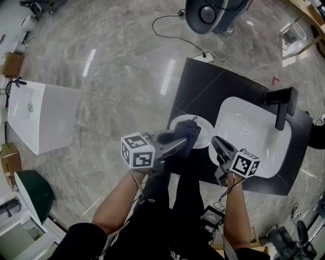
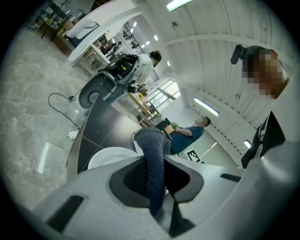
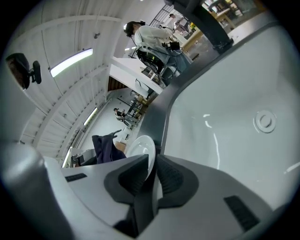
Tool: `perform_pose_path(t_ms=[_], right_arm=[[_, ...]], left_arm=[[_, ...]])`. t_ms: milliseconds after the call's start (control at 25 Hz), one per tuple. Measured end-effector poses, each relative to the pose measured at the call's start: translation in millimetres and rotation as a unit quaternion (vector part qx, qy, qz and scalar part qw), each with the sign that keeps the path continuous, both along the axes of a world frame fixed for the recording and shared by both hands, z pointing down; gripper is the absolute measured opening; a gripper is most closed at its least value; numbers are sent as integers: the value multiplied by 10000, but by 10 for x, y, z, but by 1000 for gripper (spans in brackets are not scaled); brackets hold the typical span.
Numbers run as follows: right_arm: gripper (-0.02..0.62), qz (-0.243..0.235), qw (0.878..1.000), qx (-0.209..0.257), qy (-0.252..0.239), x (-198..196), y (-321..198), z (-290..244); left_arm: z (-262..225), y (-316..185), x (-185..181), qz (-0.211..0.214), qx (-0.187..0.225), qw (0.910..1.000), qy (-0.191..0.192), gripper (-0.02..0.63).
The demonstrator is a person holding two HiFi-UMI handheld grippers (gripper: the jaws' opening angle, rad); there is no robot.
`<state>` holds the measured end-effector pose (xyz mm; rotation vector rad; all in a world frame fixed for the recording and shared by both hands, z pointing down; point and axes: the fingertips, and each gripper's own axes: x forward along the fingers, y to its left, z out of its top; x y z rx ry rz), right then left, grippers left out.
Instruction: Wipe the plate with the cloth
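A white plate (image 1: 204, 138) lies on the black counter, just left of the sink basin. A dark blue cloth (image 1: 186, 136) is bunched on the plate's near-left part. My left gripper (image 1: 182, 142) is shut on the cloth, which stands up between the jaws as a dark knitted fold (image 2: 153, 159), with the plate (image 2: 108, 156) behind it. My right gripper (image 1: 216, 142) is shut on the plate's right rim. In the right gripper view the plate (image 3: 142, 150) sits edge-on between the pads, and the cloth (image 3: 106, 147) hangs at its far side.
A white sink basin (image 1: 254, 133) with a black faucet (image 1: 282, 103) is set in the black counter (image 1: 197, 81) right of the plate. On the marble floor are a second white basin (image 1: 43, 117), a cable with a power strip (image 1: 203, 57) and a round machine (image 1: 210, 12).
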<state>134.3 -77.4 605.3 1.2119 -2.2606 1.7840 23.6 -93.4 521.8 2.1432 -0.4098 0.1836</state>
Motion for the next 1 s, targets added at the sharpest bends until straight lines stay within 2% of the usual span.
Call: perform_pose_path(t_ms=[120,240,360,520,640,800,880,1000], right_arm=[[29,293,9995,149,42,144,-35,-25],[23,581,9971,485,44,309,-41,-190],[5,659,9902,1227,123,427,-39,-544],[5,566,9710,2307,253,390,21,-1266],[5,532,9538,2926,428,245,175,-1856],[5,428,9336,3412,1003,-47,441,-2431],[3,364,9277,3525,1175,-204,600,-2580],[3,385,9248,3591,1196,-356,792,-2705]], left_arm=[[11,3,-11,-3,76,10000,4,58],[-44,-12,-72,-180,153,9994,256,58],[-184,-17,-163,-453,309,9963,658,58],[-618,18,-306,-628,842,9893,1008,58],[-1055,147,-422,-487,1454,9828,1031,58],[-1581,424,-625,-267,2281,9696,850,58],[-1728,594,-745,-185,2510,9647,780,58],[-1845,766,-901,-151,2586,9625,803,58]])
